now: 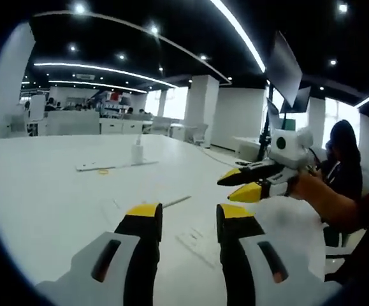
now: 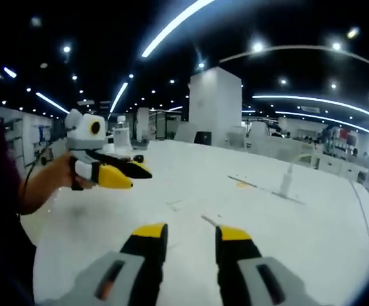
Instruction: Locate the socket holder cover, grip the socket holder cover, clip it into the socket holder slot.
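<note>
Low in the left gripper view my left gripper (image 1: 189,213) is open above the white table (image 1: 50,204), with nothing between its yellow-tipped jaws. My right gripper (image 1: 240,182) reaches in from the right in a person's hand, jaws apart and empty. A long white strip (image 1: 117,166) lies far across the table with a small upright white piece (image 1: 137,152) on it. In the right gripper view my right gripper (image 2: 192,232) is open, the left gripper (image 2: 117,172) hovers at the left, and the strip (image 2: 260,187) lies ahead to the right. A faint flat white piece (image 1: 197,241) lies just ahead of my left jaws; I cannot tell what it is.
A thin rod (image 1: 176,201) lies on the table ahead of the left jaws, also visible as the rod (image 2: 208,220) in the other view. A yellow ring (image 1: 102,171) sits by the strip. A person (image 1: 343,159) sits at the table's right edge. A bottle (image 2: 122,137) stands at the far side.
</note>
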`<move>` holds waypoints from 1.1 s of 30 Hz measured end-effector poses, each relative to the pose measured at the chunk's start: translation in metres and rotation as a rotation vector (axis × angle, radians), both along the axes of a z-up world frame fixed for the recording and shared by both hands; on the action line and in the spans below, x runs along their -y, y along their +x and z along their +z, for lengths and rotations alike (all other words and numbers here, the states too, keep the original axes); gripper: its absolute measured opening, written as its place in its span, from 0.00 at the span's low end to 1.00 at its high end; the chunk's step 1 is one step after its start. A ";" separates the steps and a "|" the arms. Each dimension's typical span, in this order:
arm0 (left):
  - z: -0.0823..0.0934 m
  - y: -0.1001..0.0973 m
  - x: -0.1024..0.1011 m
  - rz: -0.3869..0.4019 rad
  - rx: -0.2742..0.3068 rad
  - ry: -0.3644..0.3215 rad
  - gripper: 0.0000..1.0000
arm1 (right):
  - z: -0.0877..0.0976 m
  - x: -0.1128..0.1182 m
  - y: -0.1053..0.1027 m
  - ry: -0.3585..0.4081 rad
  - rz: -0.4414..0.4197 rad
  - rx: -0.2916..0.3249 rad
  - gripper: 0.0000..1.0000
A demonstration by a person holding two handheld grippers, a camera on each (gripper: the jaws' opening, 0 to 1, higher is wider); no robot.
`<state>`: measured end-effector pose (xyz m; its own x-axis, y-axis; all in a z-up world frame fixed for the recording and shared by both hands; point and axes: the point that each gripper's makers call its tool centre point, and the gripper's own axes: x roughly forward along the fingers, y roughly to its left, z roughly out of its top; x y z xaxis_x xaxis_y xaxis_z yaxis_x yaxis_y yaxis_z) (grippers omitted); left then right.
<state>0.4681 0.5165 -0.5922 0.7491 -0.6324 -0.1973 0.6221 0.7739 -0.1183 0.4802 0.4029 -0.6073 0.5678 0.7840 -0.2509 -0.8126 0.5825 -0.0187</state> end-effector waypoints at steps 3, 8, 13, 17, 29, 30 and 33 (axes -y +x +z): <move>0.000 -0.011 0.007 0.019 -0.019 -0.023 0.33 | 0.001 0.003 0.003 0.008 0.015 0.006 0.32; -0.005 -0.016 0.015 0.069 -0.038 0.023 0.35 | 0.002 0.009 0.012 0.006 0.046 0.010 0.32; -0.010 -0.015 0.023 0.087 -0.044 0.095 0.35 | 0.007 0.018 0.017 -0.002 0.067 0.025 0.32; -0.014 -0.013 0.021 0.114 -0.063 0.127 0.35 | 0.006 0.032 0.026 -0.036 0.070 0.036 0.32; -0.031 -0.005 0.035 0.130 -0.112 0.350 0.43 | 0.010 0.051 0.027 0.051 0.074 0.028 0.32; -0.034 -0.005 0.037 0.125 -0.126 0.365 0.46 | 0.013 0.051 0.025 0.068 0.083 0.027 0.32; -0.044 -0.007 0.041 0.118 -0.167 0.399 0.53 | 0.014 0.051 0.020 0.079 0.081 0.031 0.32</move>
<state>0.4608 0.4753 -0.6361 0.7488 -0.3945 -0.5326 0.5247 0.8438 0.1126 0.5003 0.3522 -0.5934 0.5086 0.8442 -0.1693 -0.8566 0.5159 -0.0012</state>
